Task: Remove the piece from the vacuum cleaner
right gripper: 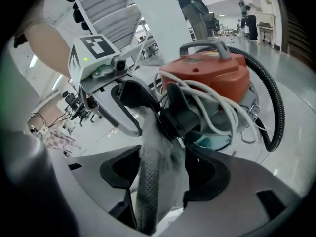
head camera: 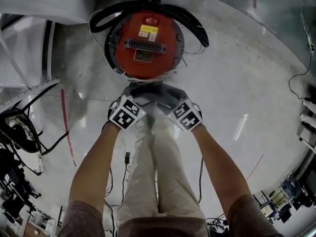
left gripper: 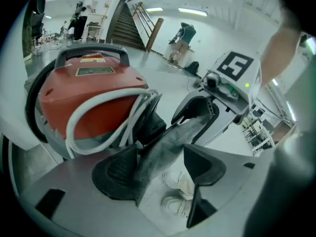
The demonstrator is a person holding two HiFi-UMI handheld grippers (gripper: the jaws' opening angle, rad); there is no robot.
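While forearms (head camera: 94, 177) reach forward, right gripper (right gripper: 163, 174) clamps grey piece (right gripper: 148, 191), left gripper (left gripper: 165, 162) parted.

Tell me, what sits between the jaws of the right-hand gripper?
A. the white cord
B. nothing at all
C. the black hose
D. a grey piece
D: in the right gripper view the grey piece fills the gap between the jaws of the right gripper, while the black hose and the white cord stay on the red vacuum cleaner.
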